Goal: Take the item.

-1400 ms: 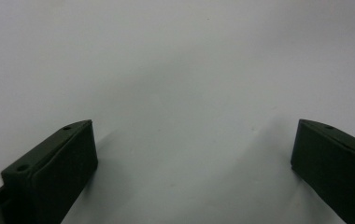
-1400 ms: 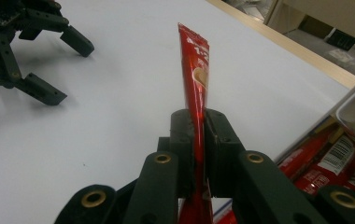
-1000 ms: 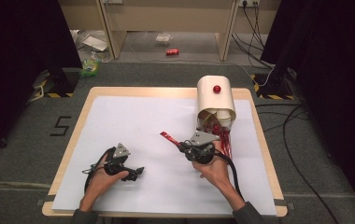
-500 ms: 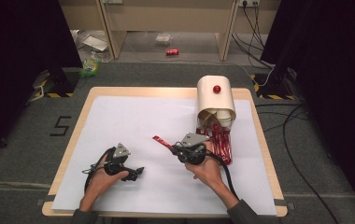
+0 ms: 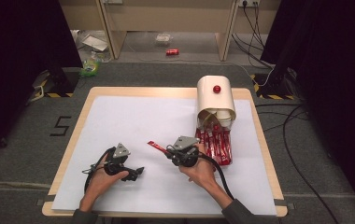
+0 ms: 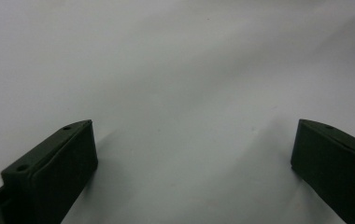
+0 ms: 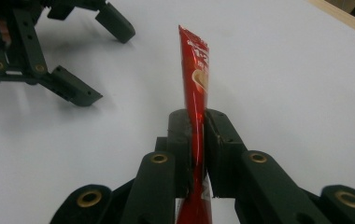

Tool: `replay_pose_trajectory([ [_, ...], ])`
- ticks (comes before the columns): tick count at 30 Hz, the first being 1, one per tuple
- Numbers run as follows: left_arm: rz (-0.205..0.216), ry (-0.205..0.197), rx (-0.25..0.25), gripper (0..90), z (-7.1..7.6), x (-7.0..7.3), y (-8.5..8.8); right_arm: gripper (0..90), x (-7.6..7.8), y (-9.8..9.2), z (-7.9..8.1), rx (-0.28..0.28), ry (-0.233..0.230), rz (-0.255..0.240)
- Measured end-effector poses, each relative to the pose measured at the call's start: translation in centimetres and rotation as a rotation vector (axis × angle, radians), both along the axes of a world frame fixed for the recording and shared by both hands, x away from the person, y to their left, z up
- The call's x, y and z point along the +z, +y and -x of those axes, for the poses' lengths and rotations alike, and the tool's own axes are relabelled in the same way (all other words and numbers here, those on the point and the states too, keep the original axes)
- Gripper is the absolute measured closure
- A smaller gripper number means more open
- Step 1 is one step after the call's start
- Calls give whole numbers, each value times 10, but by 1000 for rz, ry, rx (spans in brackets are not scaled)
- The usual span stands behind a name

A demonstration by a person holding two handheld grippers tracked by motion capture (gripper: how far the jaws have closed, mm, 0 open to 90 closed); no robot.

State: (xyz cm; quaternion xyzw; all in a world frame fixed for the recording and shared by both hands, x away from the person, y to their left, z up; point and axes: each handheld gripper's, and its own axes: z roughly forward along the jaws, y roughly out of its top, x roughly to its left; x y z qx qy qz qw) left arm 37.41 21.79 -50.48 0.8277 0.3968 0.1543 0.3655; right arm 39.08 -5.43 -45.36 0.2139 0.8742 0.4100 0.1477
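On grey carpet, wooden table (image 5: 80, 122) under white sheet (image 5: 133, 116); dark curtains (image 5: 21, 46) around.

The high view is evenly lit over the white paper-covered table top (image 5: 133, 121), while the surroundings on both sides sink into near black. Detail there is soft and slightly grainy. The left gripper view is dim and grey, with blurred black jaws and faint shadows beneath them. The right gripper view is brighter; the glossy red foil sachet (image 7: 198, 88) carries a mild sheen, and the nearest jaw links lose focus.
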Motion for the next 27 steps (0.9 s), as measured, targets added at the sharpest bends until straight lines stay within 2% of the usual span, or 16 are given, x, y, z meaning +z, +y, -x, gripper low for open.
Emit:
replay_pose_trajectory([
  [9, 0, -1, 1, 0, 0, 0, 0, 809, -7, 6, 1, 18, 7, 40],
  [13, 0, -1, 0, 0, 0, 0, 0, 772, -8, 5, 0, 15, 20, 35],
  [15, 2, 0, 1, 0, 0, 0, 0, 728, -6, 2, -1, 0, 21, 15],
  [21, 0, 0, 0, 0, 0, 0, 0, 721, 4, -8, 3, -1, 11, -1],
  [27, 0, -1, 0, 0, 0, 0, 0, 717, 12, -28, 7, -20, 6, -26],
])
